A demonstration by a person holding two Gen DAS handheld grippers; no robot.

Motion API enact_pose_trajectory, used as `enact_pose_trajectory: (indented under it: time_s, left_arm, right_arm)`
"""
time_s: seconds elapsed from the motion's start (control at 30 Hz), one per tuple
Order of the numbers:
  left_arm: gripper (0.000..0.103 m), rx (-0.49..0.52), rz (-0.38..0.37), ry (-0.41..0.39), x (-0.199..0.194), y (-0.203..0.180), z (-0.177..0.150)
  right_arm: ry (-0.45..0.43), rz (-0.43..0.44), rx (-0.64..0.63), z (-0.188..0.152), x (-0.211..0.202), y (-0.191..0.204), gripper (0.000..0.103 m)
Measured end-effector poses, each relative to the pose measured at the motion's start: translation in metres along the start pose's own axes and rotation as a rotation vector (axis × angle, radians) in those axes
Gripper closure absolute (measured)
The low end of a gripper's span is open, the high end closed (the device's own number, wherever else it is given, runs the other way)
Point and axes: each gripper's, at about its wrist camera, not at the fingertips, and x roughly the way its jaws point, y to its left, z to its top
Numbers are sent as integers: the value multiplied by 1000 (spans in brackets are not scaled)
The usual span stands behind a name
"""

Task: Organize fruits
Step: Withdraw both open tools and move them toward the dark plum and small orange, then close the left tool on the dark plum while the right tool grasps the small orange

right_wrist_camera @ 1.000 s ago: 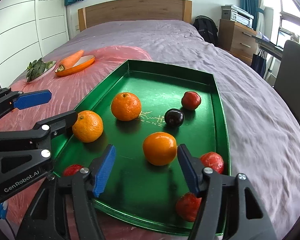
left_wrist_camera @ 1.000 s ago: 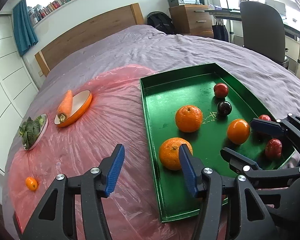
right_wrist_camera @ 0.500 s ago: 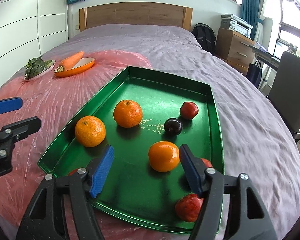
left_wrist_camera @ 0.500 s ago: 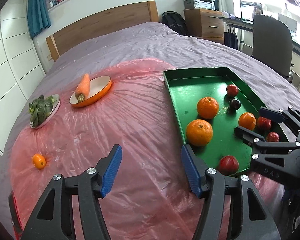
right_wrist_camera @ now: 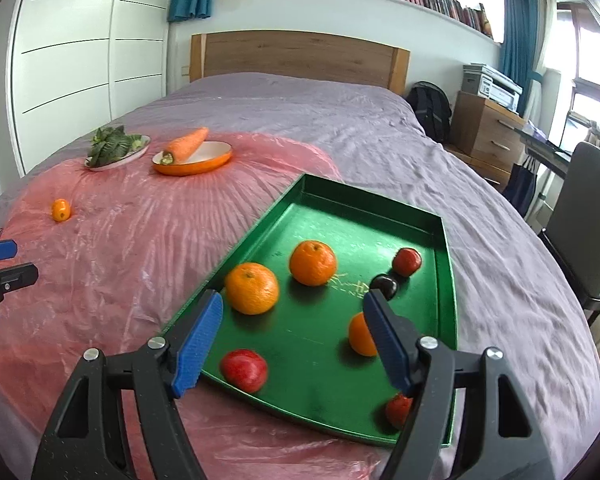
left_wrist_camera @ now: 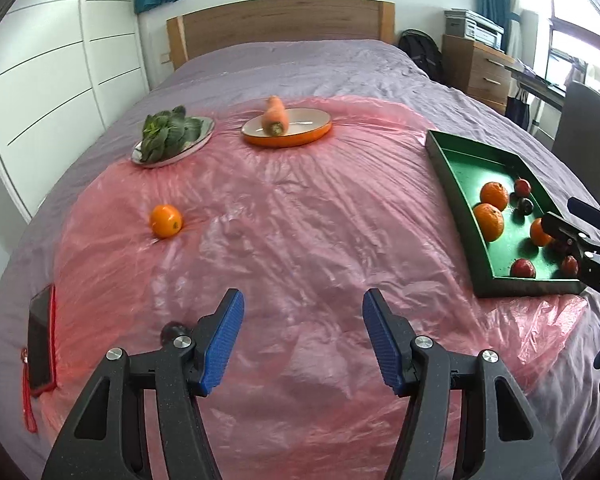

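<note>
A green tray (right_wrist_camera: 260, 224) on the bed holds three oranges (right_wrist_camera: 252, 288), several red fruits (right_wrist_camera: 244, 368) and a dark plum (right_wrist_camera: 383, 285). One small orange (left_wrist_camera: 166, 221) lies alone on the pink plastic sheet (left_wrist_camera: 300, 220), ahead and to the left of my left gripper (left_wrist_camera: 303, 304). That gripper is open over bare sheet with nothing between its fingers. A dark round thing (left_wrist_camera: 171, 331) shows just behind its left finger. My right gripper (right_wrist_camera: 293, 300) hangs open above the tray's near end, gripping nothing. It also shows at the right edge of the left wrist view, as the right gripper (left_wrist_camera: 571, 220).
A carrot (left_wrist_camera: 275, 116) rests on an orange dish (left_wrist_camera: 300, 136) at the back of the sheet. Beside it is a plate of leafy greens (left_wrist_camera: 168, 134). A phone in a red case (left_wrist_camera: 40, 344) lies at the bed's left edge. An office chair (right_wrist_camera: 587, 216) stands to the right.
My left gripper has swung left, away from the tray, and now faces the open sheet and the lone orange. My right gripper has risen and drawn back; the orange no longer sits between its fingers.
</note>
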Motion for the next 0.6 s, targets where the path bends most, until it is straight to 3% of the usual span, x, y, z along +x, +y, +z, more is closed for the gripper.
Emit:
enact_pose_trajectory:
  time_s: [0.27,0.6]
  left_arm:
    - [47,-138,42,17,-2,66,-25]
    - [47,-235,27,51,21,101,-39]
  right_arm:
    - [-2,209,-39,24,-3,58,0]
    - [37,400,-137,39,18,139,0]
